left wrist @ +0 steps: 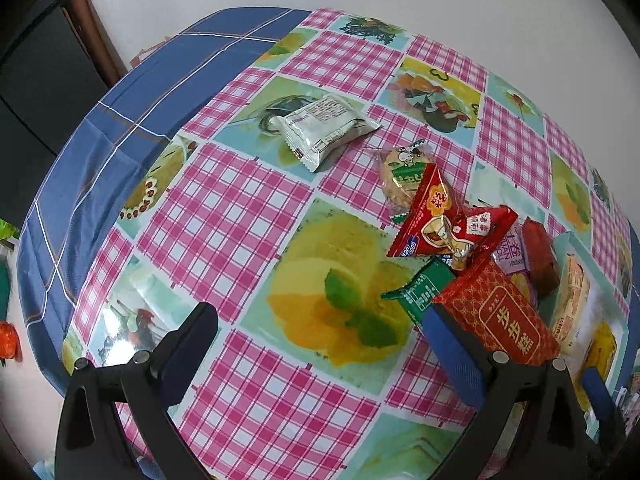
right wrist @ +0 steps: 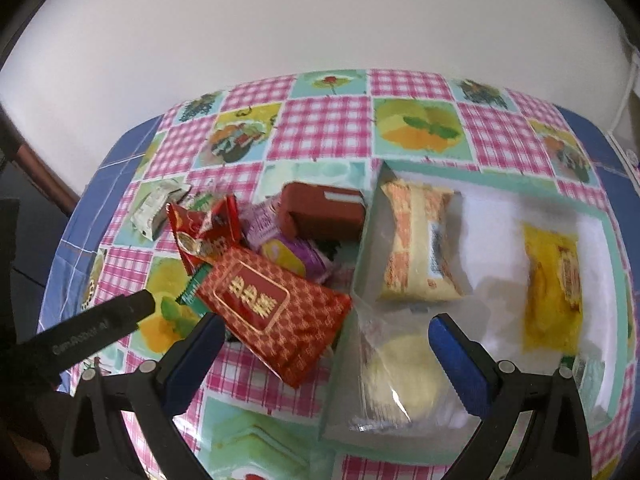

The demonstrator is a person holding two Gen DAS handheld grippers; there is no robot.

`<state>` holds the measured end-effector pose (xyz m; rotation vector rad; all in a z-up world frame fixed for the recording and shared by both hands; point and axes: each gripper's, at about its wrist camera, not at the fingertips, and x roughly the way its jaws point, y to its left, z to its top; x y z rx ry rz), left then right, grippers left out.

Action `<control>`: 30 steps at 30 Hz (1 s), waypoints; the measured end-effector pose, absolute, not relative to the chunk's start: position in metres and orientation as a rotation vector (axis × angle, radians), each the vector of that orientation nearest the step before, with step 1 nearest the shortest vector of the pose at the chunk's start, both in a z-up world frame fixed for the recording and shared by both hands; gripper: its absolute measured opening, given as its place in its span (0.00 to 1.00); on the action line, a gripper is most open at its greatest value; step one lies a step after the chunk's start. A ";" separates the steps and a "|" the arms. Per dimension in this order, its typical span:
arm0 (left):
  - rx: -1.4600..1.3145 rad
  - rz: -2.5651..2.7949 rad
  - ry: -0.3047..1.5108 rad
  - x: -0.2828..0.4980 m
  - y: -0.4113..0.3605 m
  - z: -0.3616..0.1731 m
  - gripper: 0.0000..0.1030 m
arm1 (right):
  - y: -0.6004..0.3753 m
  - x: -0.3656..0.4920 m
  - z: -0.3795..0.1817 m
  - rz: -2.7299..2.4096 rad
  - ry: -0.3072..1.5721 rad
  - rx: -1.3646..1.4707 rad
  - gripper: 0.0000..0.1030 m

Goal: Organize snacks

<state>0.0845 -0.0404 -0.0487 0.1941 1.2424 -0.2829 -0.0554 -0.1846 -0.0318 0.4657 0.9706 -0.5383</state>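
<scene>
Both tools (left wrist: 320,328) (right wrist: 326,340) spread empty above the table (left wrist: 248,216), beside the snack pile (left wrist: 472,256).

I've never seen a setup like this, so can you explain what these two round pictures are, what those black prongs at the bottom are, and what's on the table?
Each picture comes from a fisheye camera mounted on a hand-held gripper, one per hand, looking forward along its two fingers. The black prongs with blue pads are those fingers. The left gripper and the right gripper are both open and hold nothing.

Below them is a table with a pink checked tablecloth. On it lies a pile of wrapped snacks, including a red packet with gold characters and a brown box, plus a silver packet lying apart. Beside the pile, a shallow clear tray already contains three wrapped cakes, among them a yellow one.
</scene>
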 end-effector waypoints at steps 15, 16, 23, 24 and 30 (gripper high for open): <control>0.172 -0.225 1.283 0.107 -0.036 -0.066 0.99 | -0.169 0.000 -0.053 -0.430 1.083 0.290 1.00; 0.172 -0.224 1.284 0.107 -0.036 -0.067 0.99 | -0.168 0.002 -0.055 -0.427 1.091 0.288 1.00; 0.177 -0.221 1.302 0.114 -0.040 -0.075 0.99 | -0.160 0.013 -0.070 -0.409 1.143 0.234 0.99; 0.177 -0.221 1.304 0.116 -0.041 -0.077 0.99 | -0.158 0.014 -0.071 -0.405 1.151 0.218 0.99; 0.186 -0.235 1.306 0.116 -0.046 -0.083 0.99 | -0.157 0.013 -0.073 -0.406 1.161 0.207 0.91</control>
